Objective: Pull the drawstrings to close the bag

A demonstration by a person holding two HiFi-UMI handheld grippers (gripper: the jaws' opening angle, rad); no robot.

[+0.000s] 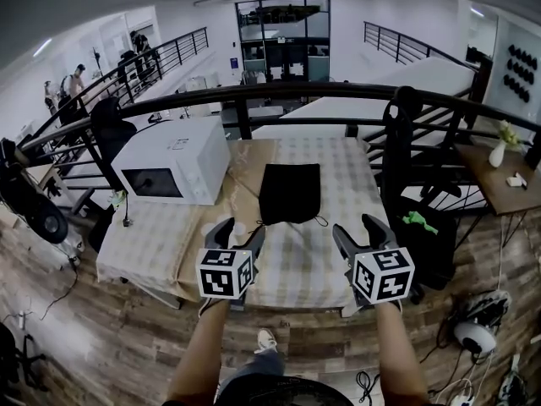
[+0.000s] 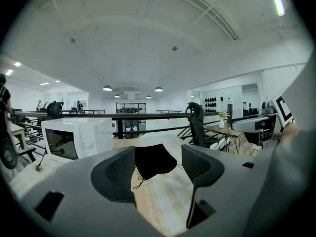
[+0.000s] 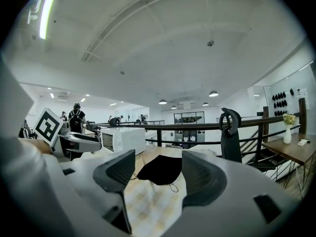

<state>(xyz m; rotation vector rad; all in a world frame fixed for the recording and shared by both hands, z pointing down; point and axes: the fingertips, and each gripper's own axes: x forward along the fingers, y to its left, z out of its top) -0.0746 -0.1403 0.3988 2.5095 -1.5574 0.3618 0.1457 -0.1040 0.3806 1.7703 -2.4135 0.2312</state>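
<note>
On checked-cloth surface [image 1: 338, 176], flat black fabric drawstring bag [image 1: 290, 193] lying ahead of left gripper [image 1: 240, 228] and right gripper [image 1: 357, 227], beyond spread fingers [image 2: 118, 174], touching neither.

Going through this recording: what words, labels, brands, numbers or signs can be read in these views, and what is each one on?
No text can be read in any view.
On the microwave: a small sticker on its top, print too small to read.
On the left marker cube and the right marker cube: black-and-white square patterns only, no letters or numbers.
On the black bag: no print visible.
</note>
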